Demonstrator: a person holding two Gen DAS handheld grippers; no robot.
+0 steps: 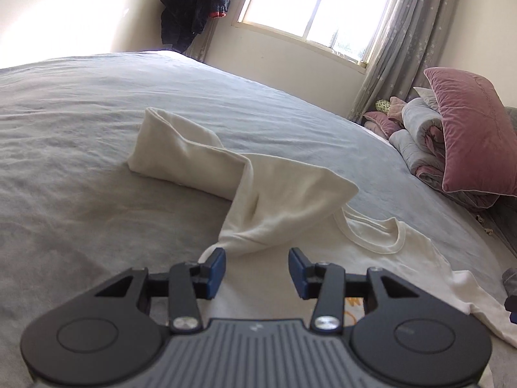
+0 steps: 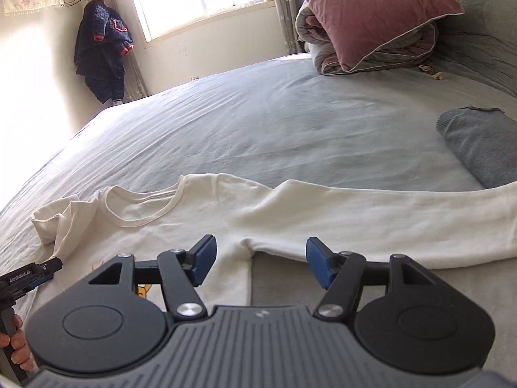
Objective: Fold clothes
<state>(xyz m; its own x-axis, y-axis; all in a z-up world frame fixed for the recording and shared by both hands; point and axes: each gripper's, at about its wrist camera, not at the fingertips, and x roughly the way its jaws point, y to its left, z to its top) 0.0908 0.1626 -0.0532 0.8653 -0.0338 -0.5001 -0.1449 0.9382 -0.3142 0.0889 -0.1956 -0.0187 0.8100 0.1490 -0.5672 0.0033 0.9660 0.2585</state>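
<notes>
1. The left gripper (image 1: 257, 268) has its blue-padded jaws spread wide with nothing between them; it hangs just above the cream long-sleeved shirt (image 1: 371, 258), near where the sleeve meets the body
2. The right gripper (image 2: 258, 263) is likewise spread apart and holds nothing; its jaws straddle the underarm of the shirt (image 2: 290, 223), where the other sleeve branches off from the body
3. The shirt lies flat on the grey bed sheet (image 1: 80, 113), front up, with its ribbed round neckline (image 2: 142, 208) towards the window side
4. One sleeve (image 1: 200, 158) is bunched and doubled over itself, rising off the sheet in a loose fold just ahead of the left gripper
5. The other sleeve (image 2: 387, 216) stretches out straight to the right across the sheet
6. A bit of yellow print (image 1: 352, 304) shows on the shirt front, mostly hidden by the gripper bodies
7. In the right wrist view, the person's hand (image 2: 16, 342) grips the handle of the left gripper at the lower left edge
8. A folded grey garment (image 2: 481, 148) lies on the sheet beyond the straight sleeve, near its far end
9. At the head of the bed a pink velvet pillow (image 2: 368, 9) leans on a rolled quilt (image 1: 416, 135)
10. A dark jacket (image 2: 100, 48) hangs in the corner beside the bright window (image 1: 316, 3), which has a grey curtain (image 1: 410, 42)
</notes>
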